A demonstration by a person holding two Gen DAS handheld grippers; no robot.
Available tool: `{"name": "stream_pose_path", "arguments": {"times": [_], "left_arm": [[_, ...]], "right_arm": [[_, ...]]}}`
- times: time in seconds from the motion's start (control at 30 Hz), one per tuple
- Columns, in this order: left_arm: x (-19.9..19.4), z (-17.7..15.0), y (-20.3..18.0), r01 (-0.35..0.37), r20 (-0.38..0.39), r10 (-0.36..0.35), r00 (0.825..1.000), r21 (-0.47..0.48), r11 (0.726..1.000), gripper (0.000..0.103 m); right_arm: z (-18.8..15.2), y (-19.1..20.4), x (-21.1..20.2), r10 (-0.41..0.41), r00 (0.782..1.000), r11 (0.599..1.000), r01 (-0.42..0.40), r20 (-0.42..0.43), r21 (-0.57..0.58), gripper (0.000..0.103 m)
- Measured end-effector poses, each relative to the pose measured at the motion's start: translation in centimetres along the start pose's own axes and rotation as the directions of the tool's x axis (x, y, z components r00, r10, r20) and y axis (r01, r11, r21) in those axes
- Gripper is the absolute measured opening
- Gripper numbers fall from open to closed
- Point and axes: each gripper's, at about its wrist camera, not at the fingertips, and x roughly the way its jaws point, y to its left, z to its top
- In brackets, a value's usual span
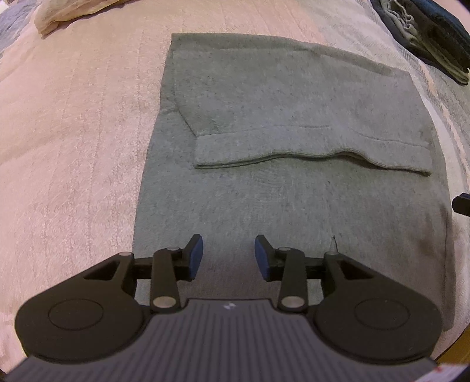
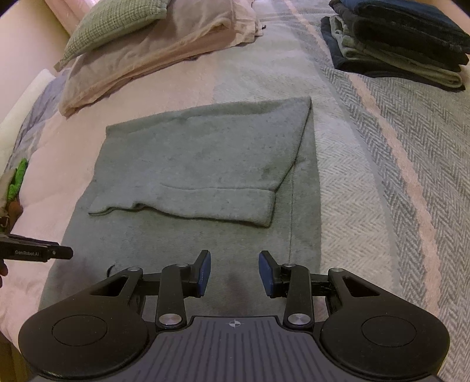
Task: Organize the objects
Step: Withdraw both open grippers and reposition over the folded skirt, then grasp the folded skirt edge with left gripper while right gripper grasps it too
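A grey sweater (image 1: 293, 191) lies flat on the bed, partly folded, with its far part folded toward me and its ribbed hem (image 1: 308, 158) lying across the middle. It also shows in the right wrist view (image 2: 199, 164). My left gripper (image 1: 228, 255) is open and empty, just above the near edge of the sweater. My right gripper (image 2: 234, 271) is open and empty, above the near right part of the sweater. The tip of the left gripper (image 2: 38, 252) shows at the left edge of the right wrist view.
The sweater lies on a pink and grey bedspread (image 2: 382, 176). A stack of folded dark clothes (image 2: 399, 41) sits at the far right. A pink pillow (image 2: 152, 50) with a green cushion (image 2: 114, 26) on it lies at the far left.
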Motion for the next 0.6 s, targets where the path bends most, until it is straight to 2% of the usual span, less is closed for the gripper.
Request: {"name": "stream_pose_path", "arguments": {"times": [0.1,0.2,0.3,0.33,0.37,0.4,0.43,0.5,0.53,0.6], "left_arm": [[0.1,0.7,0.3,0.009,0.02,-0.009,1.0,0.012,1.0,0.034],[0.2,2.6,1.3,0.023,0.088,-0.027,0.996,0.051,0.998,0.034],[0.6,6.1,2.9,0.018,0.213,-0.054,0.976,0.165,0.986,0.035],[0.9,7.5,3.3,0.016,0.242,-0.068,0.968,0.213,0.977,0.035],[1.3,9.0,3.7,0.01,0.269,-0.085,0.959,0.27,0.963,0.035],[1.7,10.6,4.0,-0.003,0.289,-0.096,0.953,0.323,0.946,0.035],[2.2,12.4,4.3,-0.014,0.302,-0.112,0.947,0.386,0.922,0.038],[3.4,15.6,4.4,-0.034,0.302,-0.139,0.943,0.504,0.863,0.04],[4.2,17.3,4.3,-0.054,0.3,-0.144,0.943,0.563,0.824,0.041],[5.8,20.0,4.3,-0.055,0.262,-0.155,0.953,0.649,0.759,0.042]], "right_arm": [[1.1,-0.8,0.6,0.01,1.0,0.999,-0.01,-0.004,-0.044,0.033],[3.3,-2.1,1.2,0.015,1.0,0.991,-0.013,0.016,-0.132,0.033],[6.8,-3.8,2.1,0.024,0.998,0.976,-0.012,0.05,-0.219,0.035],[8.4,-4.5,2.6,0.031,0.998,0.966,-0.017,0.054,-0.257,0.041],[9.5,-4.9,3.1,0.033,0.998,0.959,-0.015,0.058,-0.285,0.046],[10.8,-5.5,3.8,0.04,0.997,0.949,-0.019,0.062,-0.313,0.054],[12.4,-6.1,4.6,0.046,0.997,0.94,-0.023,0.059,-0.341,0.058],[14.8,-7.0,6.3,0.049,0.998,0.924,-0.027,0.047,-0.38,0.058],[16.0,-7.3,7.4,0.055,0.998,0.914,-0.038,0.03,-0.403,0.058],[17.9,-7.8,9.6,0.047,0.999,0.887,-0.045,-0.007,-0.46,0.059]]}}
